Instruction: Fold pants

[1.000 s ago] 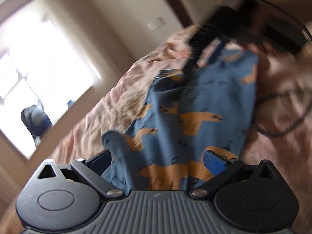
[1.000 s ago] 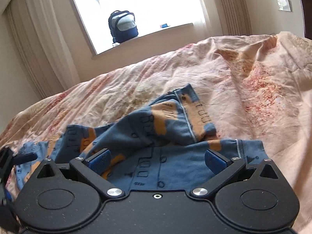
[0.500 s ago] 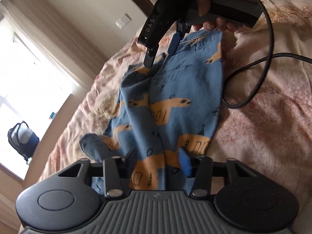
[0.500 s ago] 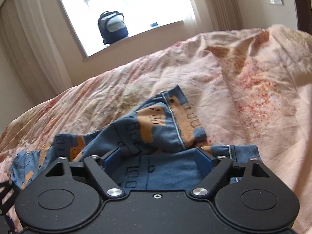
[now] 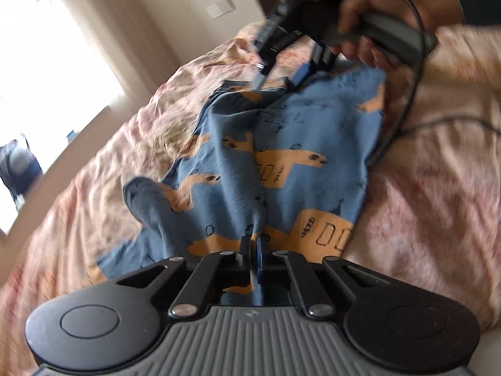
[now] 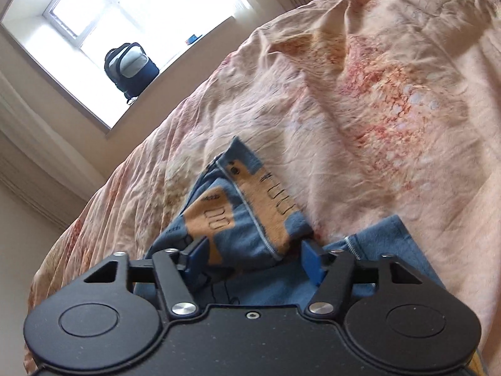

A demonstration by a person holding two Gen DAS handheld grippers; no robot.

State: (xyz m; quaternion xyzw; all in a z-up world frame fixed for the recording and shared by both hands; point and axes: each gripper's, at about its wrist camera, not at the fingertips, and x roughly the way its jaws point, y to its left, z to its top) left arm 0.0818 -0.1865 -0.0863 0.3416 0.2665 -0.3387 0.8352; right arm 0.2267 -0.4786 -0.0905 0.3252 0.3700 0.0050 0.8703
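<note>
Pinching the near edge of blue dog-print cotton pants [image 5: 281,163], the left gripper [image 5: 254,244] is clamped; the right gripper [image 6: 253,257] closes around the far bunch and should gather both layers.

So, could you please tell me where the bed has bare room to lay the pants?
Bare bedspread lies beyond and right of the pants, and between pants and window. Crowded: the cable beside the pants' far edge.
</note>
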